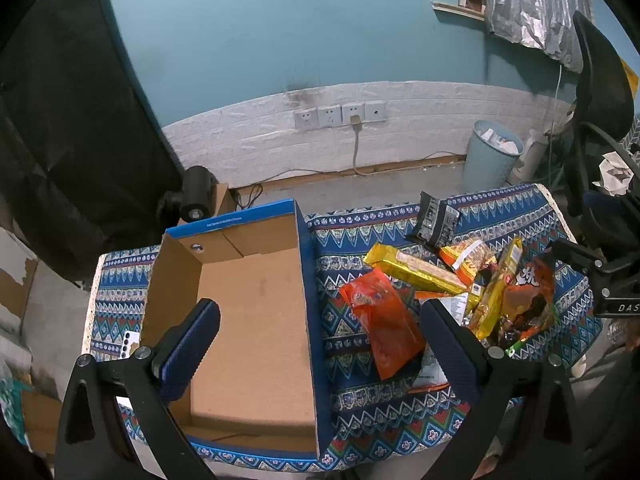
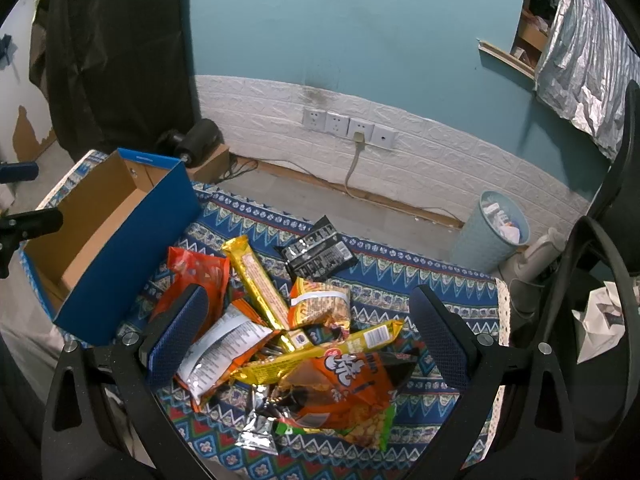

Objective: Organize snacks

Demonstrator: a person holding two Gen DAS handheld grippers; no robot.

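An empty cardboard box (image 1: 256,320) with blue outer walls (image 2: 120,264) stands on the left of a patterned cloth. A heap of snack packets lies to its right: an orange-red packet (image 1: 384,320) (image 2: 196,276), a long gold bar (image 1: 416,270) (image 2: 258,284), a black packet (image 1: 436,220) (image 2: 320,254), and an orange bag (image 1: 528,300) (image 2: 344,388). My left gripper (image 1: 320,320) hovers open, straddling the box's right wall. Over the snack heap, my right gripper (image 2: 308,312) hangs open with nothing held.
The patterned cloth (image 1: 344,396) covers a small table with edges close on all sides. A pale blue bin (image 1: 492,152) (image 2: 492,228) stands on the floor behind. An office chair (image 1: 600,92) is at the right. A black roller (image 1: 196,194) sits behind the box.
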